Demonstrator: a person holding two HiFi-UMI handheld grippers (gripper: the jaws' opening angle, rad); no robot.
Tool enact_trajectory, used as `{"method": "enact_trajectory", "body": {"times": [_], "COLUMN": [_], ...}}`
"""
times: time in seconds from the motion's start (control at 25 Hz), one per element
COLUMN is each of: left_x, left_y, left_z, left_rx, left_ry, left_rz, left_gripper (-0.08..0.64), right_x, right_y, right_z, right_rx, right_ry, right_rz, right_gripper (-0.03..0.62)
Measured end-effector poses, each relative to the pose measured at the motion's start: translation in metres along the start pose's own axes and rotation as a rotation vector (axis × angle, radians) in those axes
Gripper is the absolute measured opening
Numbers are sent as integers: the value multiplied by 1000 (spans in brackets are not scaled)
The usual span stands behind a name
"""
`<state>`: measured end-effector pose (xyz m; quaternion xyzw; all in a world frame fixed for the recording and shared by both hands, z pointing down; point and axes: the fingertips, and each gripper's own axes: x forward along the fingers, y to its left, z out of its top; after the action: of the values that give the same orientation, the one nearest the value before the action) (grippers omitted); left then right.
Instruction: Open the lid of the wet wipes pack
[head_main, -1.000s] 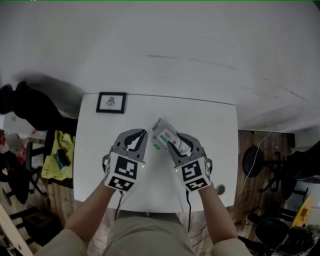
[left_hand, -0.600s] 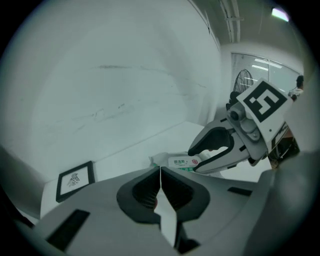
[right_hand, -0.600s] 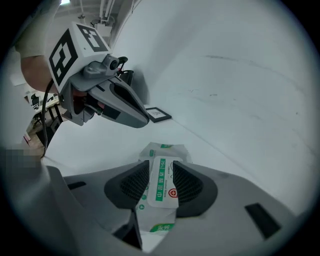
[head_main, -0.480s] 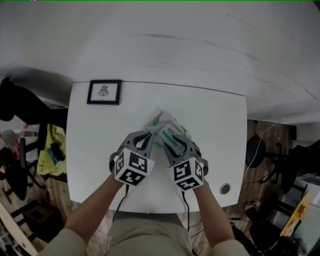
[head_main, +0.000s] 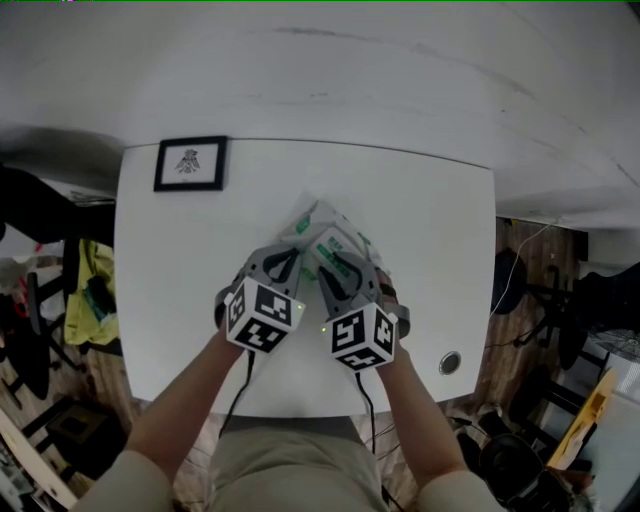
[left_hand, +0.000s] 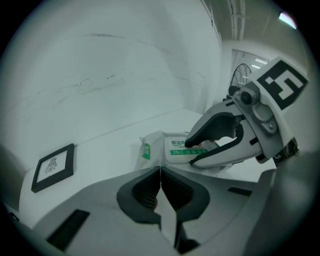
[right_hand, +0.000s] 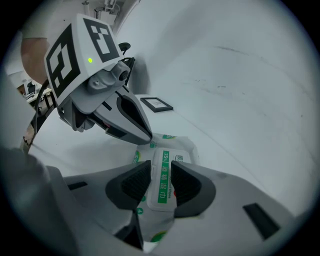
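My right gripper (right_hand: 160, 166) pinched the wet wipes pack (head_main: 322, 232) across its lid (right_hand: 165, 156), one pad on each long side, and those jaws had just been closing further on it. The pack sat at the middle of the white table (head_main: 420, 220), its far end spread out on the tabletop. A green strip (right_hand: 161, 185) ran down the lid with "75%" and white Chinese characters on it; the finer print beside it was too small for me to read. My left gripper (left_hand: 160, 172) had its jaws pressed together, with the tips at the pack's near left edge; whether they caught the wrapper I could not tell. A framed picture (head_main: 190, 163) with a dark drawing lay in the far left corner.
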<state>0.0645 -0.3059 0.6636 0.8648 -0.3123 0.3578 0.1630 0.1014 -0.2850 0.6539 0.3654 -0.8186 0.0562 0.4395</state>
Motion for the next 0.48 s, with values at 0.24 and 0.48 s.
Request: {"method": "enact_trajectory", "body": {"times": [0.24,0.48], "left_x": [10,12], "left_y": [-2,0], "left_z": [-4,-6], "left_rx": [2,-72], "left_ry": [13,-23], "left_rz": [-13,-27], "left_gripper": [25,25], "right_x": [-2,-17], "right_y": [1,-6], "right_z": [1,15], "right_rx": [-9,-13], "right_ry": [9,-33], "right_rz": [-30,-107], "right_gripper": [103,45]}}
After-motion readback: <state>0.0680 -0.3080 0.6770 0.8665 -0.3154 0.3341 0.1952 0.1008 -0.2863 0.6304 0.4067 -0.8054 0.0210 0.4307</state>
